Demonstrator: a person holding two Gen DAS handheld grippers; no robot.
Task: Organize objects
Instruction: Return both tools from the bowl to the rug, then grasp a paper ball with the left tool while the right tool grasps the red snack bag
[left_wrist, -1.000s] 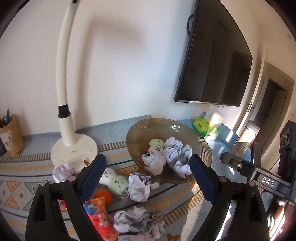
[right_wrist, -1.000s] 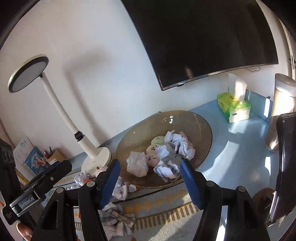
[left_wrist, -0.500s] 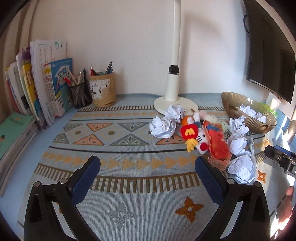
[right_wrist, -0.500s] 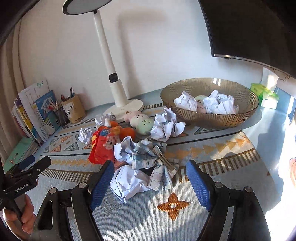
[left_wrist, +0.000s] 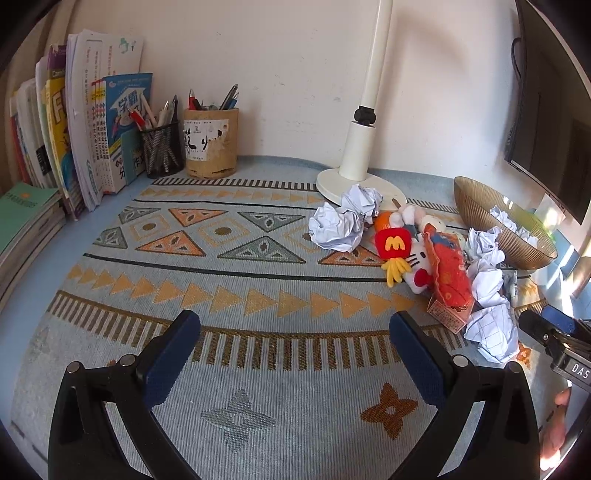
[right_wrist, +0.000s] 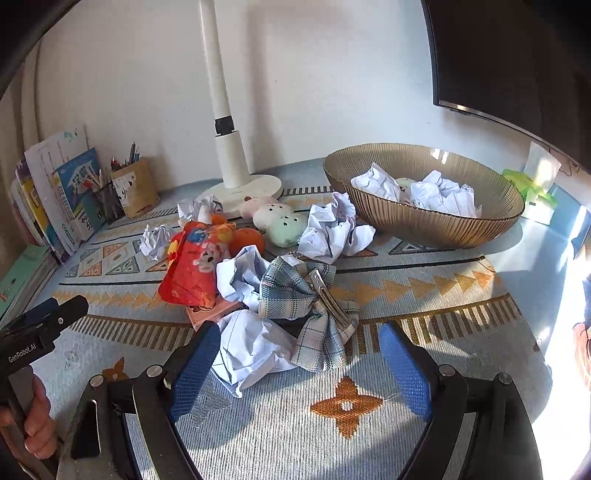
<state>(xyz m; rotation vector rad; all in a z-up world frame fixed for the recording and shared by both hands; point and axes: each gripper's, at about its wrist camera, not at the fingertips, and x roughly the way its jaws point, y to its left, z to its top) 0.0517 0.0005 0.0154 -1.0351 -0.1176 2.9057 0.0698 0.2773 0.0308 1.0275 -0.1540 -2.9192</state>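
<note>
A yellow "M" marks the red fries plush (left_wrist: 392, 242); the left gripper's (left_wrist: 293, 356) body reads "GenRobot.AI" in the right view, and "DAS" shows on the right gripper (right_wrist: 297, 363) in the left view. Chinese print covers the books (left_wrist: 110, 129) and the pen cup (left_wrist: 210, 147), too small to read.

Taking the lamp (right_wrist: 236, 184) as landmark: the clutter sits just in front of its base, with paper balls (right_wrist: 334, 232), round plush toys (right_wrist: 282, 225), a red packet (right_wrist: 192, 269) and a plaid cloth (right_wrist: 303, 291) with a metal clip. The bowl (right_wrist: 443, 229) stands right of the lamp, holding more crumpled paper; a tissue box (right_wrist: 532, 192) lies beyond it. Books and pen cup stand left of the lamp.

The left gripper is spread wide and empty over bare mat (left_wrist: 221, 295). The right gripper's jaws are opening, with the nearest paper ball (right_wrist: 251, 347) and the cloth's edge just ahead between the tips, untouched.

A second ago both cameras looked higher, at the bowl and the wall; half a second ago the views were nearly as now.
</note>
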